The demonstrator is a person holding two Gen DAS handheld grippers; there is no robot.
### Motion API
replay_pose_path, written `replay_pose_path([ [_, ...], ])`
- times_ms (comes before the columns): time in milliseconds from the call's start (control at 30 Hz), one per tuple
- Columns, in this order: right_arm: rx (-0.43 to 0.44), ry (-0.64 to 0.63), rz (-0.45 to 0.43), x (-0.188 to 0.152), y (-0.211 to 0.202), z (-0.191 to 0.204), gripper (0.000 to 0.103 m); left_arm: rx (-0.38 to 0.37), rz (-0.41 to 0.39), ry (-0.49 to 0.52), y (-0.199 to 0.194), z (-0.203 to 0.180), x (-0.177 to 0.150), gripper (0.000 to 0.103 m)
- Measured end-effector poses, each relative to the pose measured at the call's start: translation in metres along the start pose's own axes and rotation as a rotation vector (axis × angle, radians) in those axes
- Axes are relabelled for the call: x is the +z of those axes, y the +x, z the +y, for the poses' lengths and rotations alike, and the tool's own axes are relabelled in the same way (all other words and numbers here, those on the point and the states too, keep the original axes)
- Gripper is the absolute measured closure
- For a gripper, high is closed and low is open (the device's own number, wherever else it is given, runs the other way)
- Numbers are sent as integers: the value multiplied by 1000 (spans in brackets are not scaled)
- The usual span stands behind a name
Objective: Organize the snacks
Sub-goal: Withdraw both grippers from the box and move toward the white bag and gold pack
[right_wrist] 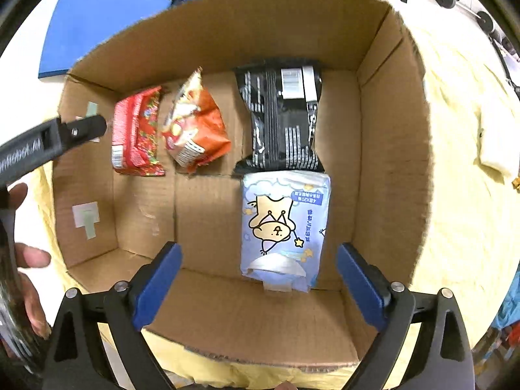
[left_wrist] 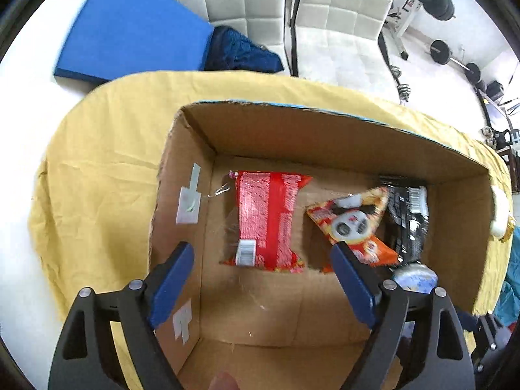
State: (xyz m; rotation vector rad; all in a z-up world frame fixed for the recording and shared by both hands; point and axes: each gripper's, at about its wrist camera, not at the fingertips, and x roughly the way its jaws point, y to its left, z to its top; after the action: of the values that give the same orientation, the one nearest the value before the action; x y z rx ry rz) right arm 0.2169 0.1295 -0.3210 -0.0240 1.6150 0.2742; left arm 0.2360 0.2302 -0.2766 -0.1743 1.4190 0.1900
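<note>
Nearby, chairs (left_wrist: 247, 6) and weights (left_wrist: 442, 52) surround the box (left_wrist: 325, 136).

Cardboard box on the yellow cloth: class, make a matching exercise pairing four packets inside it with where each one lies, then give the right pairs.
Things in the cardboard box:
1. red packet
2. orange packet
3. black packet
4. pale blue packet

Places:
A. far end, touching the pale blue packet
B. between the red and black packets
C. nearest the right tool
D. closest to the left wall

Pairs: 1-D, 2-B, 3-A, 4-C
</note>
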Motion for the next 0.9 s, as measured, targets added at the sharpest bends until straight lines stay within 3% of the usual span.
replay_pose_path([
  [100,-1,-14,-35,-4,-16,1,0,2,-35,16,-27,0,-12,4],
  [633,47,-92,-241,-83,-114,-11,0,-41,-216,31,-132,-13,-77,4],
  [900,73,-19,-284,-104,-146,-68,0,-52,-264,73,-160,-52,-89,4],
])
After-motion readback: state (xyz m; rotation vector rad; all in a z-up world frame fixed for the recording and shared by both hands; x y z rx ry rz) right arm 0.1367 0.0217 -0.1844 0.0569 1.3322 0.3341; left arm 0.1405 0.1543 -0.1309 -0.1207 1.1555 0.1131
